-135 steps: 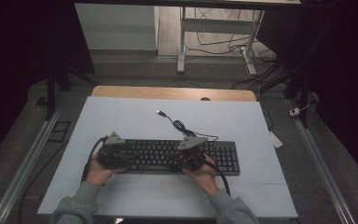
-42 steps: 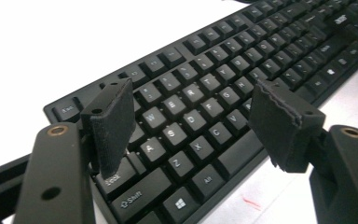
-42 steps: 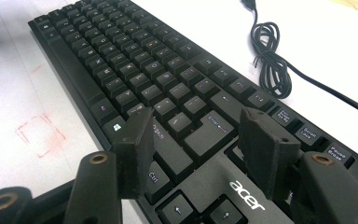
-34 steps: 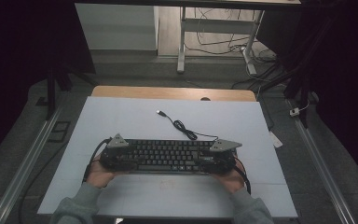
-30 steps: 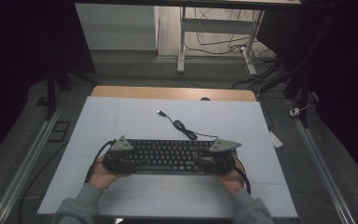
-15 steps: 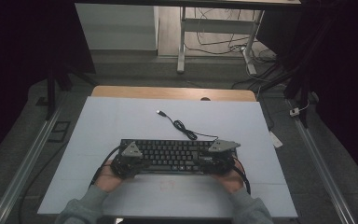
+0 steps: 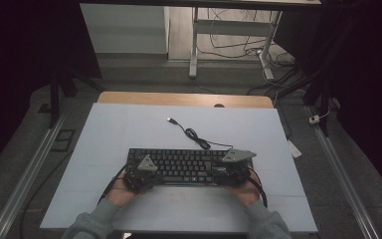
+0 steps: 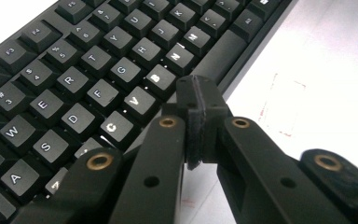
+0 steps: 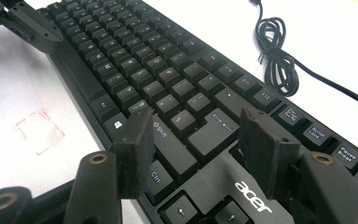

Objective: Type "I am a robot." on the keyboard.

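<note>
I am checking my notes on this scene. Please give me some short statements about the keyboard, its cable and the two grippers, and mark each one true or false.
1. The left gripper has its jaws closed, tips over the near edge of the keyboard by the space bar. True.
2. The right gripper is shut. False: its jaws stand apart, over the keyboard's right end.
3. The keyboard's cable is plugged into a computer. False: its USB plug lies loose on the white table cover.
4. A faint red square mark is drawn on the cover near the keyboard. True.
</note>
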`<state>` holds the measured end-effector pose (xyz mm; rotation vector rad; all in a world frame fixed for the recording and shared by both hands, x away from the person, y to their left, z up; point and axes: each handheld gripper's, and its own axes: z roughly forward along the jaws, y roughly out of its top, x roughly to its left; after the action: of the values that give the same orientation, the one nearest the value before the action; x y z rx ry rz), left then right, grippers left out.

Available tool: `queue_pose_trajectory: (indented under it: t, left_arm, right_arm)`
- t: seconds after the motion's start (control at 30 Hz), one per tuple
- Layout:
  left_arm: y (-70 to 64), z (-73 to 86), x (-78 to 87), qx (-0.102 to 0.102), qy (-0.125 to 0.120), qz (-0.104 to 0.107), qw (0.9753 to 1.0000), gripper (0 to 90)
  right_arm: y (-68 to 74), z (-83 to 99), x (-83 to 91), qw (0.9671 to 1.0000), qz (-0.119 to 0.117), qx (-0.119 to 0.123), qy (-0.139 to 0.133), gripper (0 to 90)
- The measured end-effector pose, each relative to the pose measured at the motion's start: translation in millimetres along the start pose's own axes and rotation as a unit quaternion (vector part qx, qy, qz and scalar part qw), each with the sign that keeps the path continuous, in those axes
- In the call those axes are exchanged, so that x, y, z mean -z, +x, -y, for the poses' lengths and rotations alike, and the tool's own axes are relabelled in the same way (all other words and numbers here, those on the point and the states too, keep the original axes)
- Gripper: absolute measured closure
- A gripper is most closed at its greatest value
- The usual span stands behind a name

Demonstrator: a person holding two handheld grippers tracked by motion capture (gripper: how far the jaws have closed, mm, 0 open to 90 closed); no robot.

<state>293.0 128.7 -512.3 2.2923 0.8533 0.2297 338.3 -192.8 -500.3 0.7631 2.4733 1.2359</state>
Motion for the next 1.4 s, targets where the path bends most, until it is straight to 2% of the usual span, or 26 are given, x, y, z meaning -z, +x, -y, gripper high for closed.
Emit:
queue_pose_trajectory:
  t: [0.3, 0.63, 0.73, 0.9, 1.13, 1.2, 1.4]
  left_arm:
    - [0.0, 1.3, -3.6, 0.0, 0.007, -0.009, 0.9999, 88.2]
    - [1.6, 2.1, -4.1, 0.004, 0.002, -0.013, 0.9999, 87.9]
    - [1.4, 2.6, -6.5, -0.002, 0.009, -0.016, 0.9998, 88.2]
    - [1.0, 2.3, -5.1, 0.0, 0.004, -0.018, 0.9998, 88.3]
    - [6.1, 0.3, 9.6, 0.016, -0.033, -0.016, 0.9992, 87.3]
    - [8.6, 0.5, 13.8, 0.027, -0.045, -0.017, 0.9985, 82.5]
    - [16.5, 2.5, 23.8, 0.055, -0.066, -0.036, 0.9957, 56.9]
  right_arm:
    - [0.1, -0.1, -0.3, 1.0, 0.0, 0.0, 0.0, 45.5]
    - [-0.1, 0.0, -0.4, 1.0, 0.001, 0.0, 0.0, 45.5]
    - [-0.3, 0.1, -0.7, 1.0, 0.0, -0.001, 0.0, 45.5]
    - [-0.2, 0.0, -0.7, 1.0, 0.001, -0.001, 0.001, 45.5]
    - [-0.4, 0.0, -0.7, 1.0, 0.0, -0.002, -0.001, 45.5]
    - [-0.4, 0.0, -0.7, 1.0, 0.0, -0.002, -0.001, 45.4]
    - [-0.4, 0.1, -0.9, 1.0, -0.001, -0.001, 0.0, 45.4]
